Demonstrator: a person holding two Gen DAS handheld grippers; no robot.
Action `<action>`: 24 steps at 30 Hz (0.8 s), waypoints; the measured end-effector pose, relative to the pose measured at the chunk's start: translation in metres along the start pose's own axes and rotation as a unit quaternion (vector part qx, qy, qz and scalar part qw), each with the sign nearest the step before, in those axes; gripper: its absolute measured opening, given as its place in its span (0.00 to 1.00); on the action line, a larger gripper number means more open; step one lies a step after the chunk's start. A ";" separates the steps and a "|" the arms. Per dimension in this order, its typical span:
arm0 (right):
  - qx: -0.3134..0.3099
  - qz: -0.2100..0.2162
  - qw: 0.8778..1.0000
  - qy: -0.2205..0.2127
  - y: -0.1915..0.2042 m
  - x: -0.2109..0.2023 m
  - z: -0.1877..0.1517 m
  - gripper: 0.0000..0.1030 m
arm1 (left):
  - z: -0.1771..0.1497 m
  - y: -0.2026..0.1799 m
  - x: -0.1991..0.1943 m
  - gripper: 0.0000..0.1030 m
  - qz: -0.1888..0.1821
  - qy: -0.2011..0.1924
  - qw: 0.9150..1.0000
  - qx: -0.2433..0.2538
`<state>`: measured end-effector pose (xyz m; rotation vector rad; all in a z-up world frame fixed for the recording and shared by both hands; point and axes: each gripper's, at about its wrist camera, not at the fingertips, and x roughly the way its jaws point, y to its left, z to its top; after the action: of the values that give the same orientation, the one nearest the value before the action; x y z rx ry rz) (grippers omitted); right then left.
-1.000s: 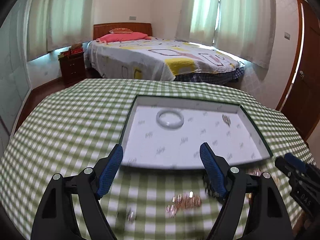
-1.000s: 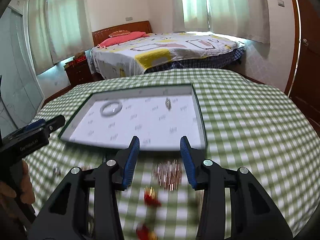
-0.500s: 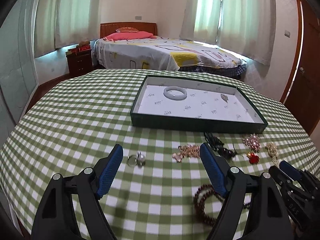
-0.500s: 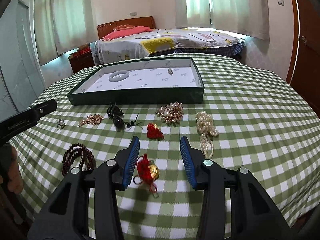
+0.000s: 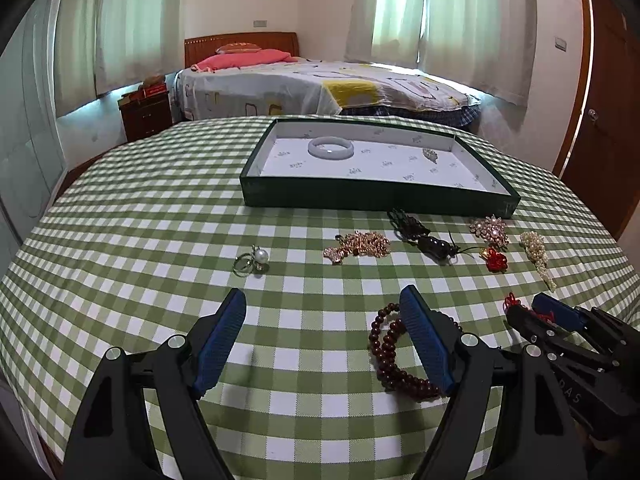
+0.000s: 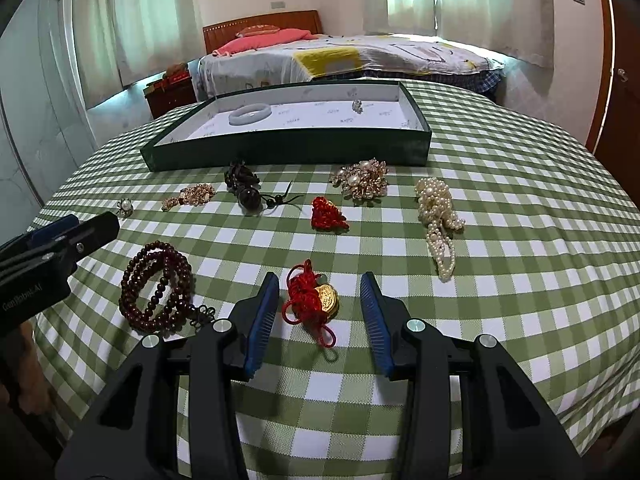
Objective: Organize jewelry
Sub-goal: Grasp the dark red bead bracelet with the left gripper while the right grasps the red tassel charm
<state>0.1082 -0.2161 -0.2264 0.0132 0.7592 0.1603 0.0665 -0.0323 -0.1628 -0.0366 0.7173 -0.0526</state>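
Note:
A dark green tray [image 5: 380, 197] [image 6: 288, 148] with a white lining holds a pale jade bangle [image 5: 331, 147] [image 6: 250, 114] and a small brooch [image 5: 430, 155] [image 6: 357, 105]. My right gripper [image 6: 319, 284] is open low over the table. A red knot with a gold charm [image 6: 314, 300] lies between its blue pads, touching neither. My left gripper [image 5: 322, 300] is open and empty. A dark red bead bracelet [image 5: 390, 354] [image 6: 156, 284] lies by its right finger, and a pearl ring [image 5: 252, 260] sits ahead of it.
Along the tray's front, on the green checked cloth [image 5: 160, 220], lie a gold chain [image 5: 358, 244], a black bead pendant [image 5: 424, 236], a pearl brooch [image 6: 362, 180], a red knot [image 6: 328, 214] and a pearl strand [image 6: 438, 216]. A bed stands beyond the table.
Both grippers have drawn back from above the tray toward the table's near side and sunk lower. The row of loose jewelry has come into view. Neither jaw has changed its width.

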 end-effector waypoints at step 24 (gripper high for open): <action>0.017 0.000 1.000 -0.008 -0.013 -0.005 -0.002 0.20 | -0.014 -0.045 0.015 0.79 -0.053 0.007 0.998 0.041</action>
<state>0.1050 -0.2298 -0.2255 0.0465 0.7452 0.1469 0.0670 -0.0782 -0.1810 0.0041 0.7260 -0.1840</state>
